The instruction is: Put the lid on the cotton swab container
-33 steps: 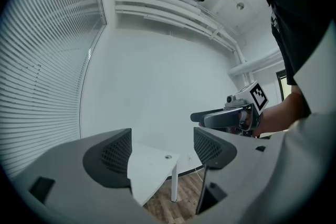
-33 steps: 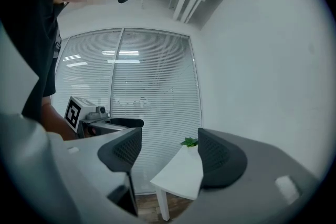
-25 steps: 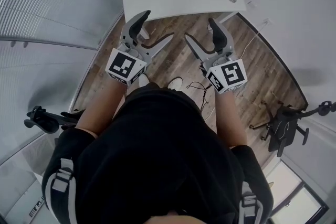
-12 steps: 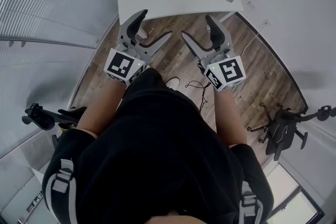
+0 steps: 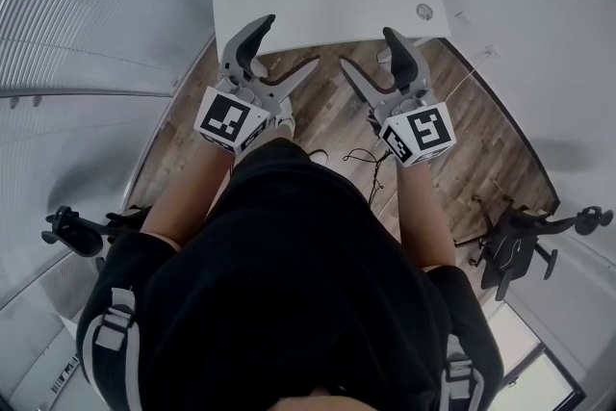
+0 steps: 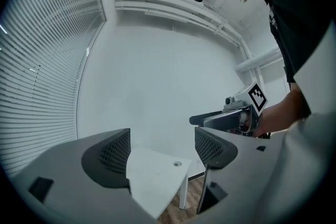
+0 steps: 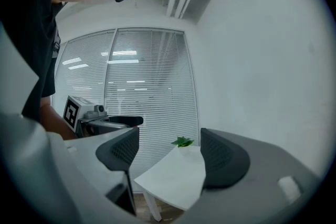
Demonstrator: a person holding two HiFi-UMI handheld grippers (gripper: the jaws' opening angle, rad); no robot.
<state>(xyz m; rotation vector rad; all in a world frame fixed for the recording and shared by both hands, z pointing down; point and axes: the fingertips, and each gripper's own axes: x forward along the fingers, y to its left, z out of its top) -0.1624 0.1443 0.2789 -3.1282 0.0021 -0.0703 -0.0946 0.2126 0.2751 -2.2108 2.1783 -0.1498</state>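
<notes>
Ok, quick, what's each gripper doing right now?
Left gripper: tongs open, holding nothing.
Right gripper: tongs open, holding nothing.

Right gripper view: your right gripper point(image 7: 170, 161) has its jaws wide apart, nothing between them; only the white table point(image 7: 176, 180) shows through the gap. At the table's far end stands a small green plant point(image 7: 182, 141). Behind the table are window blinds point(image 7: 147, 81) (bright streaks of light on the slats). Left of the table, higher up, is your left gripper point(image 7: 118, 121). Right of the table is a bare white wall point(image 7: 262, 60).
</notes>
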